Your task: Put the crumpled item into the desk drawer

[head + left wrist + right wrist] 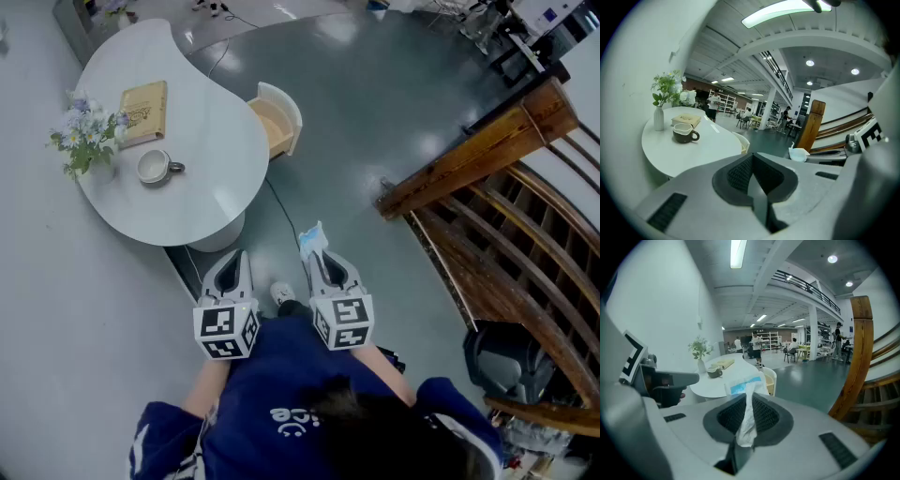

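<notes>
Currently the right gripper (322, 258) is clamped on the crumpled item (311, 237), a white wad with a blue strip. The wad is pinched between the pads and its loose end sticks out past the tips, so its long axis runs along the jaws. The left gripper (232, 267) hangs beside it, jaws pressed together with nothing between them.

The drawer (289, 111) stands pulled out from the far right side of the table (211, 159), its tray open upward. From the right gripper it lies ahead and a little to the left, well apart, with only bare floor and a thin cable (281, 211) in between. The left gripper faces the table's near rim instead, so the loaded right hand looks to have the cleaner line.

There is room to spare. The wooden railing (487, 150) stands well off to the right, and the cup (155, 167), book (142, 111) and vase (89, 155) sit on the table's left half, away from the drawer. I judge that the edges to mind are the drawer's curved front and the tabletop rim overhanging the tray.
</notes>
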`<action>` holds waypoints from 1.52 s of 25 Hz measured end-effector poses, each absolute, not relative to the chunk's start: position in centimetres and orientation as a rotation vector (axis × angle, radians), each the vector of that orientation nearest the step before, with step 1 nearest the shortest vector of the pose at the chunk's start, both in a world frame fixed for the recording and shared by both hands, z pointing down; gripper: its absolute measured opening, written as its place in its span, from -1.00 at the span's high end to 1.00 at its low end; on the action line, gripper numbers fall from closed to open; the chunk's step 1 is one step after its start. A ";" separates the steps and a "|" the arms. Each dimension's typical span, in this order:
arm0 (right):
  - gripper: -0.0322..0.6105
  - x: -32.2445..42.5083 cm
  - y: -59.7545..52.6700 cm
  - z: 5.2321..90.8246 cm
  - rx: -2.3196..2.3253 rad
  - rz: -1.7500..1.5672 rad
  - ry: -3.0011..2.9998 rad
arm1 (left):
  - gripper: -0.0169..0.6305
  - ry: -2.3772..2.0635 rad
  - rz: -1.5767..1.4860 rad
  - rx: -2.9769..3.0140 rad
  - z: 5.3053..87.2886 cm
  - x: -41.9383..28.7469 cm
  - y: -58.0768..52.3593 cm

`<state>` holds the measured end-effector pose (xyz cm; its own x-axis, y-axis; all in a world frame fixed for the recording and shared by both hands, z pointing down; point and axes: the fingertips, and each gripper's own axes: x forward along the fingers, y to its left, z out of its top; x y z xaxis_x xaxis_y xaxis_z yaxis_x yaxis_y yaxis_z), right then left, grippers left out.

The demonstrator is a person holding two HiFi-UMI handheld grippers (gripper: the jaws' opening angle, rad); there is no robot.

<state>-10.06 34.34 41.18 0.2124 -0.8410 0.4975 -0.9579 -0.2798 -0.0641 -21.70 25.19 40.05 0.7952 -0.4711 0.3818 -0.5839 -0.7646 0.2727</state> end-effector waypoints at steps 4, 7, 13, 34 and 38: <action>0.77 -10.7 34.4 41.0 2.243 0.635 -1.701 | 0.94 -0.772 0.416 2.628 40.0 -21.8 25.3; 0.76 -11.2 34.4 40.5 2.269 0.606 -1.693 | 0.94 -0.763 0.414 2.634 40.1 -22.2 25.2; 0.76 -12.5 34.1 41.0 2.279 0.605 -1.682 | 0.94 -0.718 0.370 2.621 40.1 -23.0 24.9; 0.76 -0.9 21.6 42.4 2.179 0.611 -1.816 | 0.93 -0.757 0.485 2.644 41.4 -11.6 16.2; 0.76 2.1 19.2 42.6 2.137 0.614 -1.848 | 0.94 -0.807 0.459 2.600 41.5 -9.0 13.6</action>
